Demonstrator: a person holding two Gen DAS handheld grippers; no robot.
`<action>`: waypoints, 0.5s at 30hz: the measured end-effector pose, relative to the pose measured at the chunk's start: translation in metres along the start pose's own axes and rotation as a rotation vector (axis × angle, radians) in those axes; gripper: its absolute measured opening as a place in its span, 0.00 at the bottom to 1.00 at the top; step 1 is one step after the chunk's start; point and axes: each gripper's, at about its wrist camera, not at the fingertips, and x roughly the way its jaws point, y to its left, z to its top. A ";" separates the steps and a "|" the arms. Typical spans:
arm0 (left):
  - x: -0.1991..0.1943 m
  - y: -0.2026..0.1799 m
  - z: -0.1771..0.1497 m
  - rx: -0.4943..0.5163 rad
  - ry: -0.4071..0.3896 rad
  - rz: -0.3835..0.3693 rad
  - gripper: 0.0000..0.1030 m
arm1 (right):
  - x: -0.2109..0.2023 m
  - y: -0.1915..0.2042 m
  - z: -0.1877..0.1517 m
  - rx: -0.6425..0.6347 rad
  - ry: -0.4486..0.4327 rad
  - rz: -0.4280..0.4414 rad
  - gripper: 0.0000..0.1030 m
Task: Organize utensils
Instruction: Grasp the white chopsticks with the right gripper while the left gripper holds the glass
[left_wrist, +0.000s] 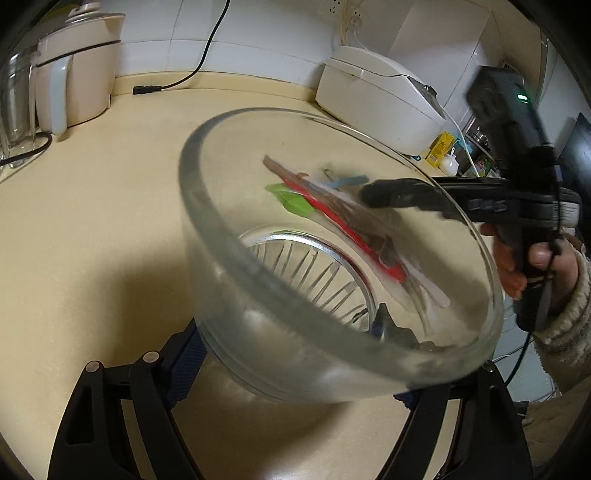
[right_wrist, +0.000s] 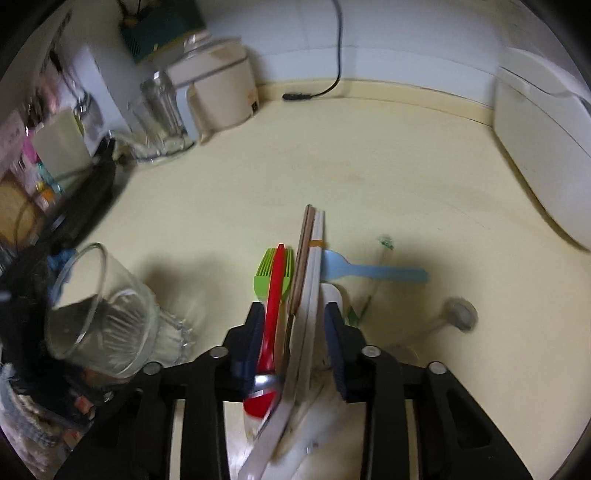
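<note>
Utensils (right_wrist: 295, 295) lie in a bundle on the cream counter (right_wrist: 388, 177): red spoon (right_wrist: 273, 306), green brush (right_wrist: 263, 273), brown and white sticks w/ a rubber band. We see the right gripper (right_wrist: 293, 345) around this bundle, its pads close on both sides; firm contact we cannot tell, pic is blurred. A blue fork (right_wrist: 369, 271) lies just beside, to the right. The left gripper (left_wrist: 291, 356) clamps a glass cup (left_wrist: 332, 258), tilted, mouth toward the utensils.
</note>
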 end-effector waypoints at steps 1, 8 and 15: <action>0.000 0.001 0.000 -0.005 -0.002 -0.006 0.82 | 0.007 0.004 0.002 -0.016 0.014 -0.016 0.31; -0.002 0.006 0.001 -0.032 -0.010 -0.022 0.82 | 0.023 0.011 -0.009 -0.088 0.050 -0.094 0.14; -0.001 0.005 0.001 -0.034 -0.010 -0.023 0.82 | -0.002 -0.009 -0.038 -0.087 0.056 -0.090 0.11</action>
